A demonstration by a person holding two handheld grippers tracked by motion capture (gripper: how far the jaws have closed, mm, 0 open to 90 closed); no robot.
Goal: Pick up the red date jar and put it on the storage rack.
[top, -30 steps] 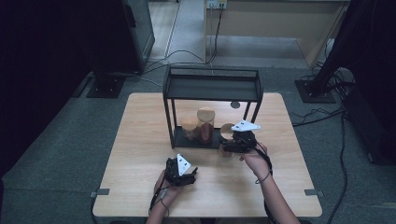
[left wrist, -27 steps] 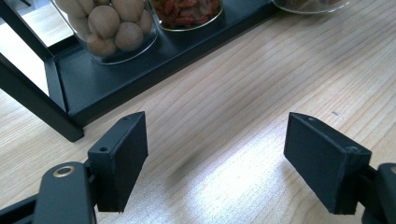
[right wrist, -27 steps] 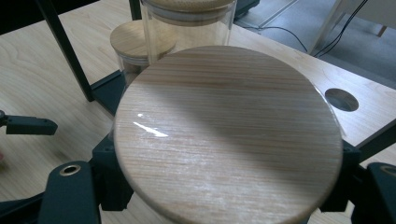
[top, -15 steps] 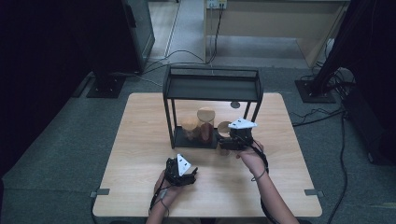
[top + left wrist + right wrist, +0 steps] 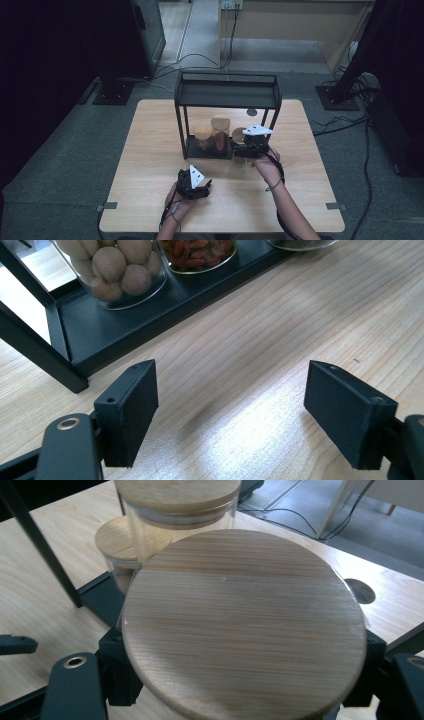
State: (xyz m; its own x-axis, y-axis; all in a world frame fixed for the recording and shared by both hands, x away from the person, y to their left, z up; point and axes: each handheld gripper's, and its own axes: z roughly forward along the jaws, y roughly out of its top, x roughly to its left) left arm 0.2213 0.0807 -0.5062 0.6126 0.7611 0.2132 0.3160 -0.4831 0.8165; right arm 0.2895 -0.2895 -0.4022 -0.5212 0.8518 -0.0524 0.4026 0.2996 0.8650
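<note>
While your right tongs (image 5: 245, 150) grip the third jar (image 5: 244, 622) by its sides, just below its wooden lid, it sits at the right end of the black rack (image 5: 227, 92), about to join the row. Two jars, one of round nuts (image 5: 117, 267) and one of red berries (image 5: 200, 252), already stand on the rack's base. Your left tongs (image 5: 227, 405) hover wide and empty over the table (image 5: 150, 150) in front of the rack. What remains, I judge, is seating and releasing that jar.

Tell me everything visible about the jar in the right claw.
The jar is clear glass with a round, pale wooden lid on top, standing upright. The right claw grips it with a jaw at each side below the lid. It sits at the right end of the black rack, beside two similar jars. Its contents are hidden.
</note>
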